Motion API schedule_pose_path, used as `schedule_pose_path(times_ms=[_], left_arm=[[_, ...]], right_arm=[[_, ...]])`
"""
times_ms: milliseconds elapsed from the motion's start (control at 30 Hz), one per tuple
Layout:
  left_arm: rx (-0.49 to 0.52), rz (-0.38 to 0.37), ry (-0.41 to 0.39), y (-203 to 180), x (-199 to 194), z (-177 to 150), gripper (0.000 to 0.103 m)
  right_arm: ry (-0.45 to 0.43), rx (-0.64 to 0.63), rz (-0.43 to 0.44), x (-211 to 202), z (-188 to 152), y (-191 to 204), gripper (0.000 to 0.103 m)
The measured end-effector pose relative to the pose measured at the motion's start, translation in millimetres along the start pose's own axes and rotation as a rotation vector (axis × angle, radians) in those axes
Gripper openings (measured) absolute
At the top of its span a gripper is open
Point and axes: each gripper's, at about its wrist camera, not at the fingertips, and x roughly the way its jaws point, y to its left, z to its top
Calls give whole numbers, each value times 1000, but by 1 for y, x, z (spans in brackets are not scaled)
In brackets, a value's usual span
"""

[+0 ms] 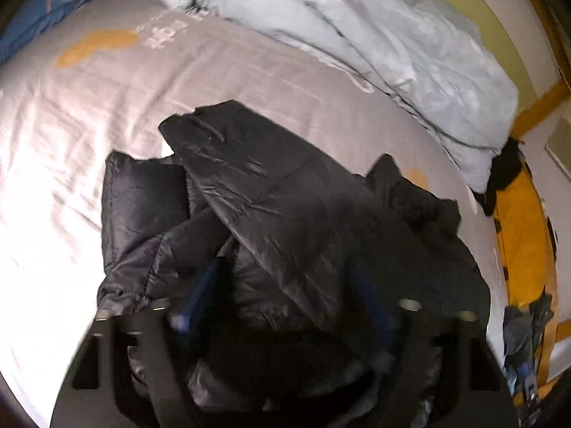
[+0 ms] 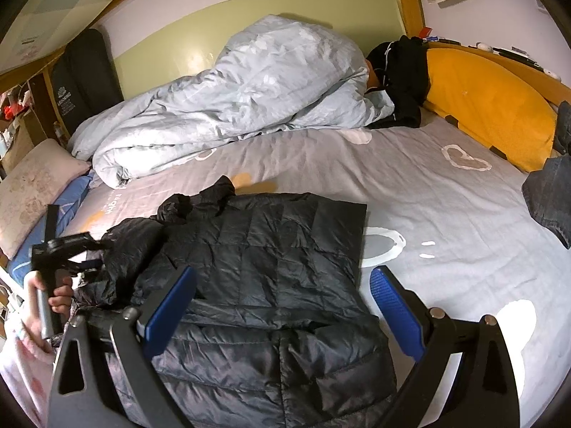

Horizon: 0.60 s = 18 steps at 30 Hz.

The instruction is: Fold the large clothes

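A black quilted puffer jacket (image 2: 264, 271) lies on the grey bed sheet (image 2: 446, 192), partly folded, with its hood bunched at the far left. My right gripper (image 2: 283, 296) is open, its blue pads a little above the jacket's near part. My left gripper (image 1: 285, 285) shows in the left wrist view with its blue fingers spread wide and jacket fabric (image 1: 271, 214) bunched between them; the view is blurred. It also shows in the right wrist view (image 2: 85, 260), at the jacket's left sleeve, held by a hand.
A crumpled light-blue duvet (image 2: 232, 96) lies along the far side of the bed. An orange headboard cushion (image 2: 489, 107) with a black garment (image 2: 403, 71) stands at the right. Dark jeans (image 2: 549, 196) lie at the right edge. A pillow (image 2: 32, 189) lies at the left.
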Motion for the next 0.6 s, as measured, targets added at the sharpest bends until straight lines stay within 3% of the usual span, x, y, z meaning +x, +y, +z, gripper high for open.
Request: schedule_pose_path(times_ms=[67,133,400,600], left_arm=[[8,-40,1,-2,4,1,19],[53,-62,-26,-10,2,0,4],[406,-52,-256,-99,-58,-33,2],[573,-128,-269,-176,-69,-76,2]], right_arm=[[2,-10,3,1,0,2,97],[-4,-21,-4,-1,0,3,97],[-10,12,-9,-3,1,-3,97],[-11,57,-17,-6,4,-15,97]])
